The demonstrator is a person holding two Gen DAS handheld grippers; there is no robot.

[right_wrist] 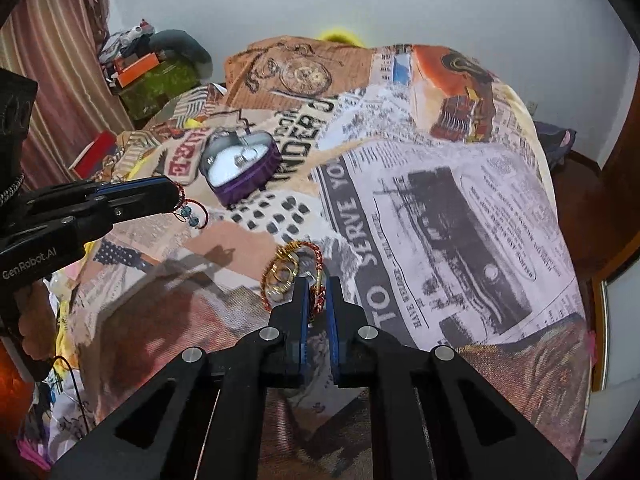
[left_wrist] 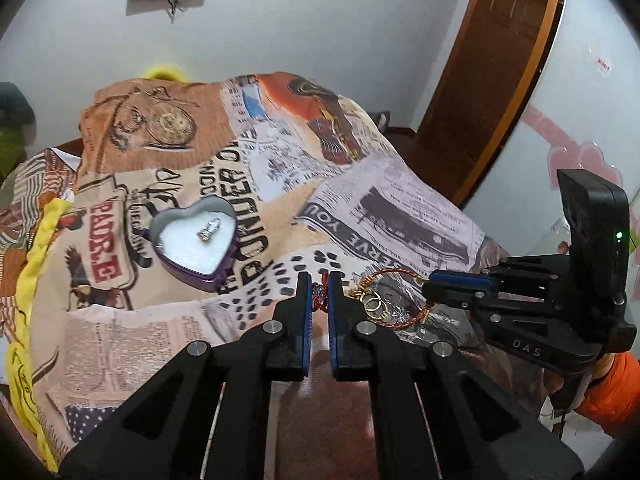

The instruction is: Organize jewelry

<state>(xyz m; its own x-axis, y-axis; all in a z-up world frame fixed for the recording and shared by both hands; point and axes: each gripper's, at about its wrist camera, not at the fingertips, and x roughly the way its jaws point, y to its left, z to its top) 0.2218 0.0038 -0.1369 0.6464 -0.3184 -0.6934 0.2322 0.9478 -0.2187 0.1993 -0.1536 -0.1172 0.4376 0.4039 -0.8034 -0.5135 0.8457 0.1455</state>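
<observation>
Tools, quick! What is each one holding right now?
Left tool: closed on a red braided bracelet.
Right tool: closed on a red bracelet with gold rings.

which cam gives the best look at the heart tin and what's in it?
Left wrist. It looks down into the open heart tin: white lining and a small silver piece are clear. The right wrist view shows the tin farther off and at a slant, mostly its purple wall, the silver piece only partly seen.
</observation>
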